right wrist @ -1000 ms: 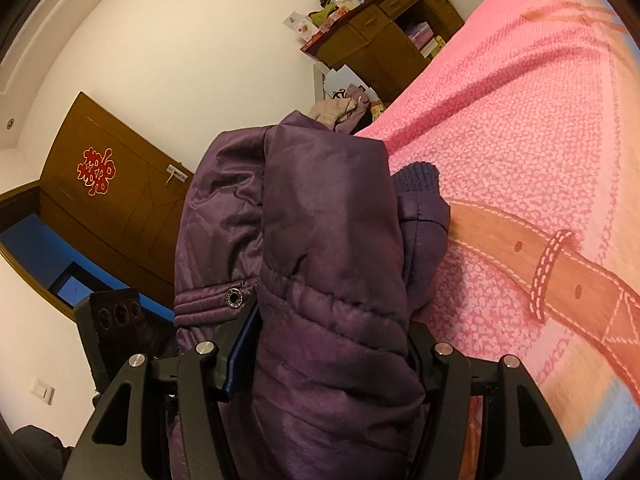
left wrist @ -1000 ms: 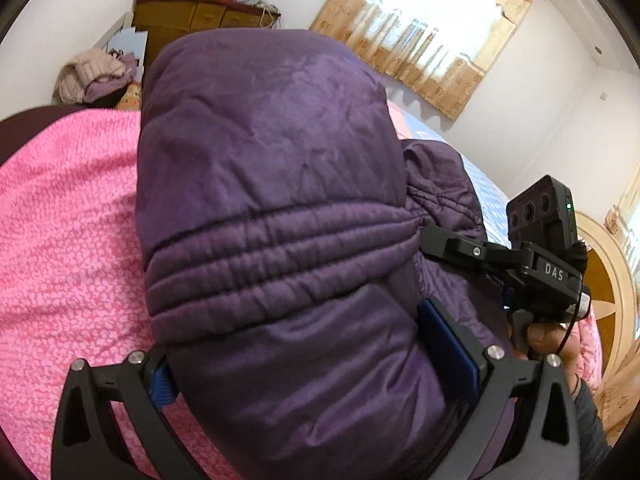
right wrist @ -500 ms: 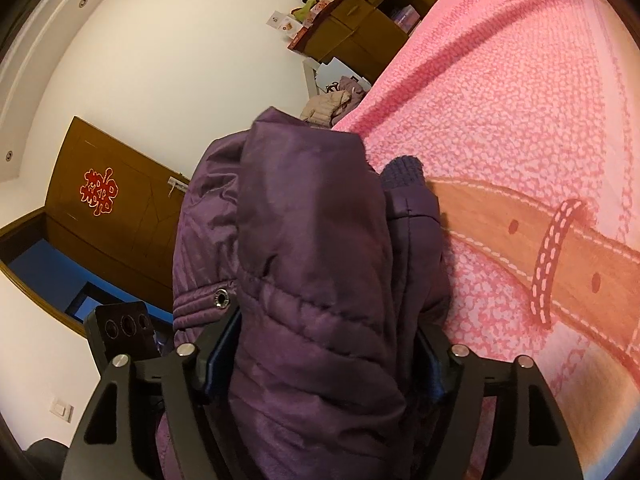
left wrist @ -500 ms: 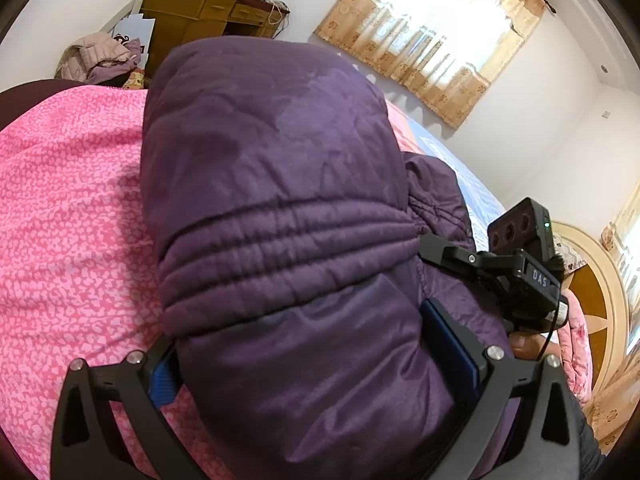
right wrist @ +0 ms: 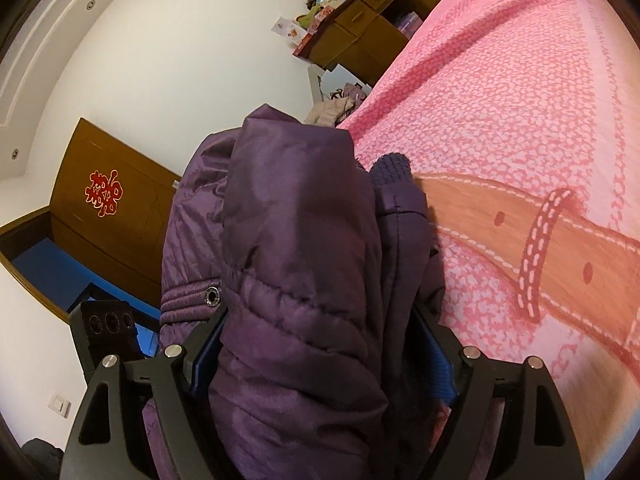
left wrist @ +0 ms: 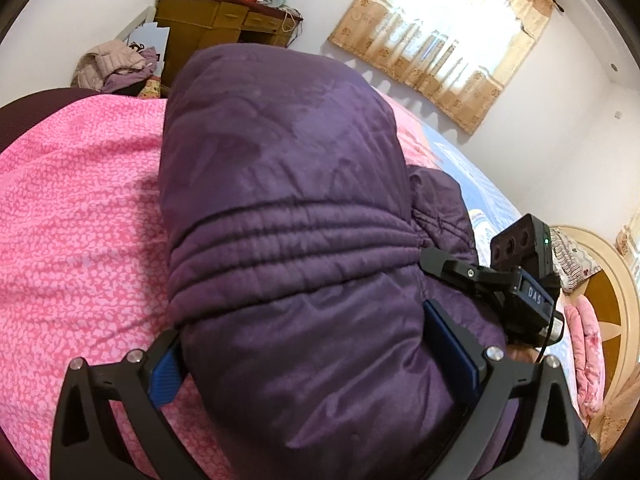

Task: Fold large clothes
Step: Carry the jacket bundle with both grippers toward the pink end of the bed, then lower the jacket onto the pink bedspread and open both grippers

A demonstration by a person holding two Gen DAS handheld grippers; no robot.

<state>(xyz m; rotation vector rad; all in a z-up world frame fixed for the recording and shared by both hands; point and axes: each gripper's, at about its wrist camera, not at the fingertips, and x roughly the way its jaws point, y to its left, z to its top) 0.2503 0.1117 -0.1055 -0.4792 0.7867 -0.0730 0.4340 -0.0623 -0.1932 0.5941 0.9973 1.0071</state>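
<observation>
Purple padded jacket (left wrist: 288, 208), folded into a thick bundle, lies on the pink bedspread (left wrist: 72, 216). Left tongs (left wrist: 320, 344) clamp its near end. Right tongs (right wrist: 320, 344) are opening, jacket folds between their blue pads (right wrist: 434, 354).

Jacket (left wrist: 280, 208): quilted, slightly shiny purple cloth; bedspread (left wrist: 72, 216): matt pink cloth.
</observation>
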